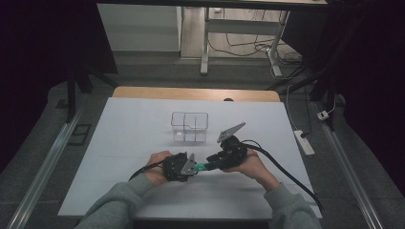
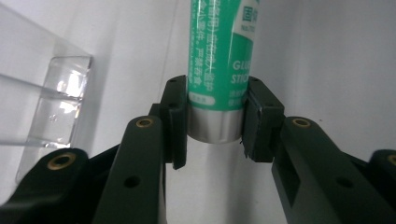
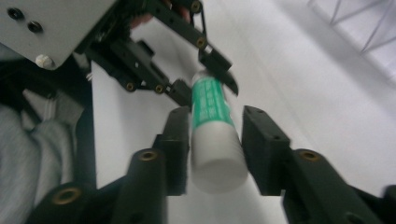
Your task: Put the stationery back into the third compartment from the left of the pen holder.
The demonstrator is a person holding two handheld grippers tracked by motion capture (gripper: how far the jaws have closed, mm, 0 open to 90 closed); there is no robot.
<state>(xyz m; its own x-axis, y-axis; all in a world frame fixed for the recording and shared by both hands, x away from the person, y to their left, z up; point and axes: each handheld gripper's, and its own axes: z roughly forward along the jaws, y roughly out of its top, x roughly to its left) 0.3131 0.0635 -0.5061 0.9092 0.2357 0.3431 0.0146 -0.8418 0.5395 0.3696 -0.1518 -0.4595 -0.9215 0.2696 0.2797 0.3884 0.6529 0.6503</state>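
Note:
A glue stick (image 1: 201, 166) with a green label hangs between my two grippers, a little above the white table near its front. My left gripper (image 2: 215, 121) is shut on the stick's silver base end (image 2: 215, 128), with a pad pressed on each side. In the right gripper view the stick's white cap end (image 3: 217, 158) lies between my right gripper's (image 3: 217, 140) jaws. One pad touches it and the other stands a little off. My left gripper (image 3: 205, 81) holds the far end there. From above, the left gripper (image 1: 195, 167) and right gripper (image 1: 209, 164) point at each other.
A clear plastic box (image 1: 190, 127) with compartments stands behind the grippers at the table's middle; its wall (image 2: 56, 93) is close on the left in the left gripper view. A white sheet (image 1: 133, 133) covers the table. A power strip (image 1: 304, 142) lies on the floor at the right.

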